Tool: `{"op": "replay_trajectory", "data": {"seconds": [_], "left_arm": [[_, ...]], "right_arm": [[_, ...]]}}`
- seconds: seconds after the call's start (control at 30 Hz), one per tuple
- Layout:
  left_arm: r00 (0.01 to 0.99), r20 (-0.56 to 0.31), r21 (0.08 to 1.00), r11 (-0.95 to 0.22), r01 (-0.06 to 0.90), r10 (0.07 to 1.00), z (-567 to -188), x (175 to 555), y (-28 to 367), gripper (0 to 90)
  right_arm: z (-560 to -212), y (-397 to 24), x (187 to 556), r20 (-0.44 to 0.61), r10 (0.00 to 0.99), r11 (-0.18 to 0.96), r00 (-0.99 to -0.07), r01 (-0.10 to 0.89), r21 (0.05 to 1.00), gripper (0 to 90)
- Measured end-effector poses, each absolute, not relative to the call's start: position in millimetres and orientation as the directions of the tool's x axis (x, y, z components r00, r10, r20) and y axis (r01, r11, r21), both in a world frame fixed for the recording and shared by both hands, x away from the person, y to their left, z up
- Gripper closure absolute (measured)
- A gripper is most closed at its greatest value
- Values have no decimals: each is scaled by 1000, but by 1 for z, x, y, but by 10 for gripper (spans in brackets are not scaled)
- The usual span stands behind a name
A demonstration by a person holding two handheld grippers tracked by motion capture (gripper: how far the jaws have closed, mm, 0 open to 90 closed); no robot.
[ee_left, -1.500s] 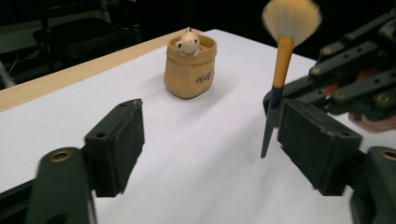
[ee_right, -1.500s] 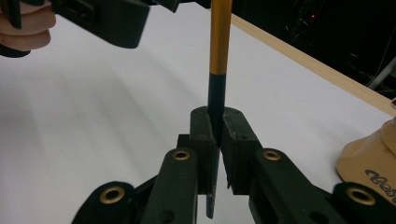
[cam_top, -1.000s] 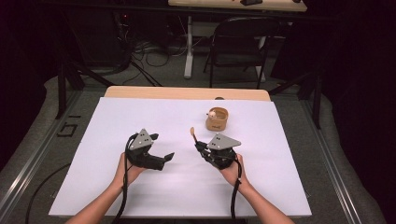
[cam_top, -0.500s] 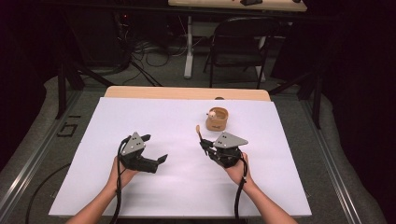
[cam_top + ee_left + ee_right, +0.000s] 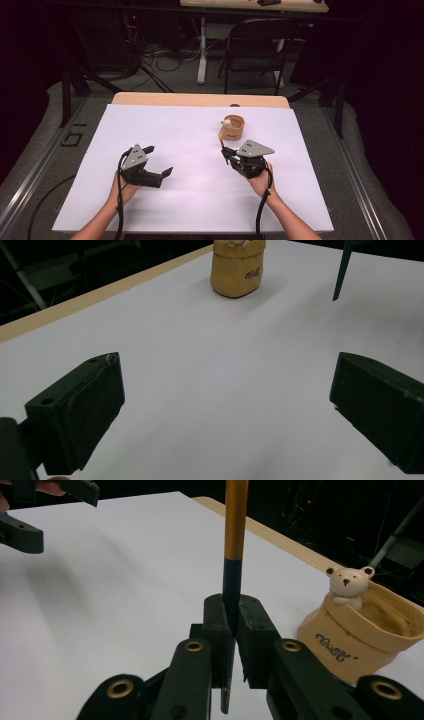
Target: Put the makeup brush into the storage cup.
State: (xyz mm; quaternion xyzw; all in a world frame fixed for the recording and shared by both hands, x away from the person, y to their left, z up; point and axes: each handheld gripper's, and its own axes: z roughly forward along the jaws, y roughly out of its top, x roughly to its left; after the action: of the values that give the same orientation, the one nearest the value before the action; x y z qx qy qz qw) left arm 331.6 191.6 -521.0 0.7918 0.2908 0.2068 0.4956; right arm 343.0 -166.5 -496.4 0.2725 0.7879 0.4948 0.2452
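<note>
both hands have drifted a little apart since the earlier frames, the left gripper point(image 5: 159, 162) sliding toward the left edge of the white table point(image 5: 165, 125). its jaws stand spread with nothing between them. the right gripper point(image 5: 233, 640) is pressed together on a pencil point(image 5: 234, 540), dark at the lower end and orange above, held upright near the tan bear-topped holder point(image 5: 231, 128). picking up looks done; what seems left is carrying the pencil over the holder's open mouth and dropping it in.
</note>
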Motion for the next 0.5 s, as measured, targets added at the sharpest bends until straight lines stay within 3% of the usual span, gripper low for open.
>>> {"op": "replay_trajectory", "data": {"seconds": [0.5], "left_arm": [[724, 19, 891, -341, 301, 690, -523, 331, 204, 30]], "right_arm": [[-490, -182, 346, -104, 690, 337, -716, 191, 922, 838]]}}
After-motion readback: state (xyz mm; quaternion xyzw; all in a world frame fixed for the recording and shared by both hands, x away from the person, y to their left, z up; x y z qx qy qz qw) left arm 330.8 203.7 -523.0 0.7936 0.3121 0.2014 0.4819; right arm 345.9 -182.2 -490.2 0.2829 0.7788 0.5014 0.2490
